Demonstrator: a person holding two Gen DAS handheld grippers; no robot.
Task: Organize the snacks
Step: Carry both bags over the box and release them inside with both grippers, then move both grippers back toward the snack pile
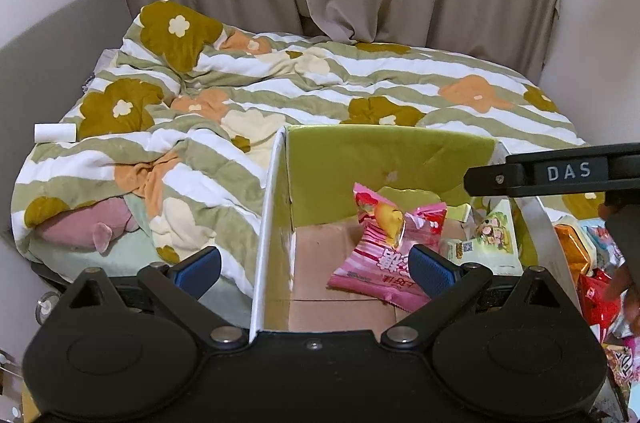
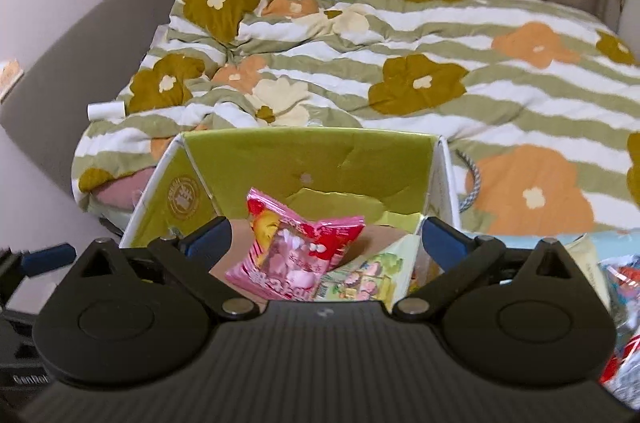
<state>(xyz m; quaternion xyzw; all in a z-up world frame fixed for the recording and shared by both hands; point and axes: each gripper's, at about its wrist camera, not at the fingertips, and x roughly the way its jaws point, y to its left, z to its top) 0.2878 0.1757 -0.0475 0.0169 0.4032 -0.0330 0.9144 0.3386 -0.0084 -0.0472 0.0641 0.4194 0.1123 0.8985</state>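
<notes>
The cardboard box [image 2: 308,159] sits at the foot of the flowered duvet [image 2: 400,63]. Inside it lies the pink snack packet [image 2: 296,255], touching a pale green packet [image 2: 368,275]. Above the box, the right gripper [image 2: 326,239] is spread wide, holding nothing; the left gripper [image 1: 316,269] straddles the box's left wall, jaws apart.

"DAS" stands in pale letters on the black bar [image 1: 568,171] of the right gripper. Chinese characters on the pink snack packet [image 1: 384,247] are too blurred to read.
</notes>
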